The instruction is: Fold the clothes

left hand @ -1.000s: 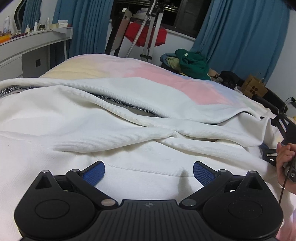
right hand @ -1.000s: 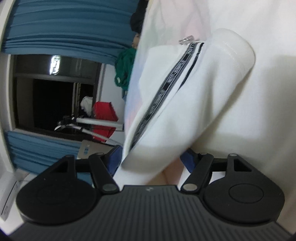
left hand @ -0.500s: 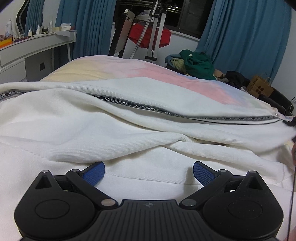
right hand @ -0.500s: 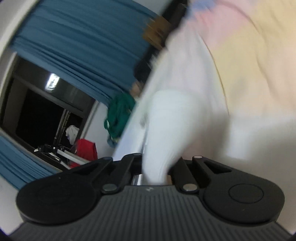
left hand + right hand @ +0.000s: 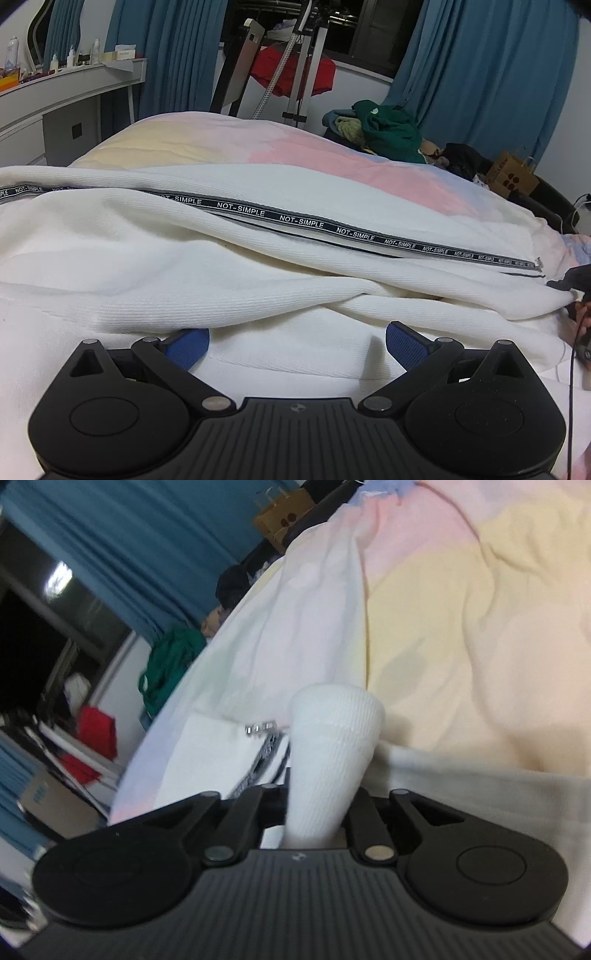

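Pinching a rolled edge of the white zip-up garment [image 5: 334, 753] between its clenched fingers, the right gripper [image 5: 317, 812] apparently keeps the zipper side taut across the bed [image 5: 332, 162], while the left gripper [image 5: 295, 341] rests spread wide on cloth lying between its fingers.

Bedroom interior — blue curtains [image 5: 491, 74] flank a dark window [image 5: 373, 29]; a grey desk [image 5: 66, 99] stands left; a bed with pastel cover [image 5: 295, 155] fills the centre — artificial light.

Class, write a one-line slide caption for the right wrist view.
Right gripper shut on a white garment fold, above a pastel bedspread.
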A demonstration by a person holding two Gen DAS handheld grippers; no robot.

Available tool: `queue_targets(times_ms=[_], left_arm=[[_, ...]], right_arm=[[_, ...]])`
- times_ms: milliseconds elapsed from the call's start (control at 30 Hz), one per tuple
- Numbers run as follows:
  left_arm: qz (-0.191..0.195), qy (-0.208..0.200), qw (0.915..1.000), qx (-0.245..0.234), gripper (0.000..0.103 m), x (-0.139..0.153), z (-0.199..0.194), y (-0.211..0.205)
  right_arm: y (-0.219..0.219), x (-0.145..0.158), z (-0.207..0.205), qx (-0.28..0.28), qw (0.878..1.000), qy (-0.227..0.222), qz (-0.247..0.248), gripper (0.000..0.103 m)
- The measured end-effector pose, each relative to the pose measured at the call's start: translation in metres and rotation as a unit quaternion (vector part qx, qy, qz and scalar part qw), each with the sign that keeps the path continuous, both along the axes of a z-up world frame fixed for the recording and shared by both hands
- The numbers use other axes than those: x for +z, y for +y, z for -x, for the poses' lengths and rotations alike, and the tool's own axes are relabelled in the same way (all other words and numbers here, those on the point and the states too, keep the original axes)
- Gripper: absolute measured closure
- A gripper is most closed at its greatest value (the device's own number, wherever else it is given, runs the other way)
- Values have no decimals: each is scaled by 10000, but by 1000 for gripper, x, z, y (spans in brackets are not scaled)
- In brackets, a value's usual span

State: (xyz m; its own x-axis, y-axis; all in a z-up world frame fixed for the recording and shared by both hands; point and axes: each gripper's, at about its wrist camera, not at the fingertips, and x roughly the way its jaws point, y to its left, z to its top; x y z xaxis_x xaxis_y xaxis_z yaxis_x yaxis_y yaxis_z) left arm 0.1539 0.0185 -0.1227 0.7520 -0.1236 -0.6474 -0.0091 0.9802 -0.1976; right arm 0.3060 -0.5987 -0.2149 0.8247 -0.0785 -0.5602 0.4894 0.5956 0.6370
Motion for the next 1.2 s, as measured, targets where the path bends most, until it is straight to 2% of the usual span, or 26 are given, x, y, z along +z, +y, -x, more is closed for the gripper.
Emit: queue_targets(times_ms=[33, 100, 167, 367, 533, 700, 867, 933, 967, 1000, 1033, 1100, 1200], left_arm=[[41, -6, 10000, -1, 0, 2, 1, 1], [124, -17, 9999, -3, 0, 5, 2, 4], [209, -30, 9998, -3, 0, 8, 3, 7], [464, -97, 9988, 117, 2, 24, 7, 29], [1267, 229, 9885, 795, 2, 25, -28, 90], [2055, 553, 9661, 1464, 4, 26, -62, 150], [2817, 870, 9318, 2115, 13, 28, -96, 210], [3060, 1132, 9155, 2352, 24, 17, -111, 229], [3090, 1232, 9102, 2467, 29, 11, -117, 235], [3026, 1270, 9095, 2552, 45, 11, -121, 239], [2948, 1287, 9100, 2615, 66, 12, -126, 243], [2712, 1150, 9205, 2567, 93, 21, -132, 249], [2587, 931, 9306, 2418, 96, 38, -141, 257]], right_arm=[[6, 6, 6, 62, 9999, 49, 71, 76], [19, 20, 20, 177, 9996, 94, 210, 48], [33, 36, 49, 239, 9988, 86, 412, 29], [103, 93, 103, 950, 9900, 416, 960, 28], [172, 121, 162, 1752, 9795, 90, 992, 29], [223, 116, 209, 2148, 9710, -104, 1046, 29], [236, 99, 197, 2139, 9681, 119, 1302, 29], [237, 94, 189, 2135, 9675, 225, 1337, 29], [237, 91, 184, 2133, 9671, 277, 1355, 29], [237, 88, 180, 2131, 9668, 330, 1372, 29], [237, 85, 176, 2128, 9664, 383, 1390, 29], [238, 79, 167, 2124, 9655, 488, 1425, 29], [236, 75, 163, 2118, 9664, 498, 1366, 29]])
